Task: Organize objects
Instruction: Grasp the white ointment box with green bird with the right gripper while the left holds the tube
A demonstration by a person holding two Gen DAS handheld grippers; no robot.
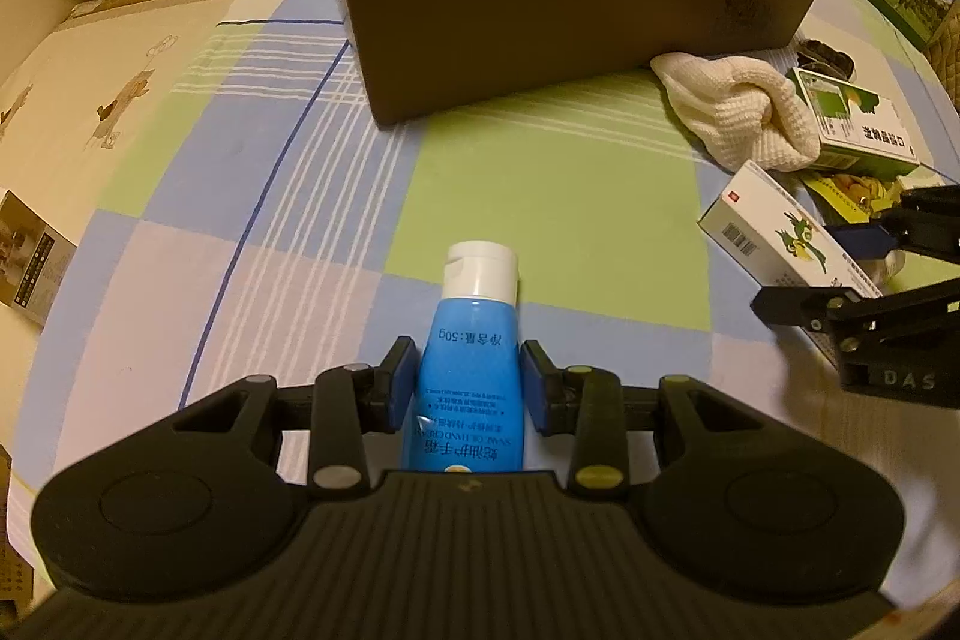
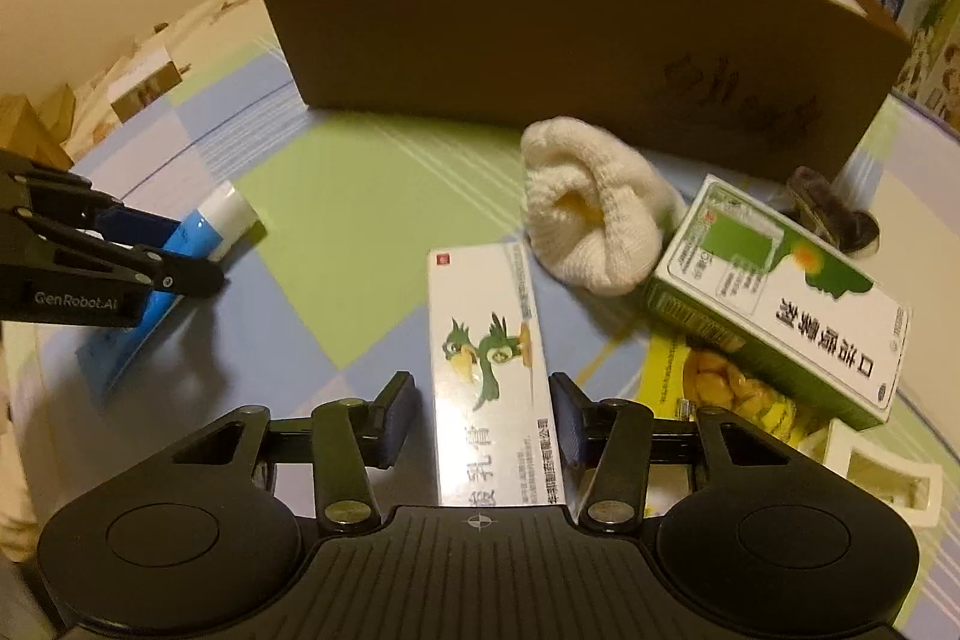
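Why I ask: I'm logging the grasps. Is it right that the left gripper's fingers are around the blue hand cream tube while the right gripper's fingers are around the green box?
Not quite. The left gripper does bracket the blue hand cream tube, but the right gripper brackets the white box with the green bird, not the green box, which lies apart to its right. The right wrist view shows it.

Blue tube (image 1: 468, 388), lower centre of the left wrist view: upside-down print "净含量:50g" and "HAND CREAM". Right gripper (image 1: 864, 274) body, right edge: "DAS", rest cut off. Left gripper (image 2: 174, 250) body, left edge of the right wrist view: "GenRobot.AI". Green-and-white carton (image 2: 780, 304), right: inverted Chinese characters, not reliably legible.
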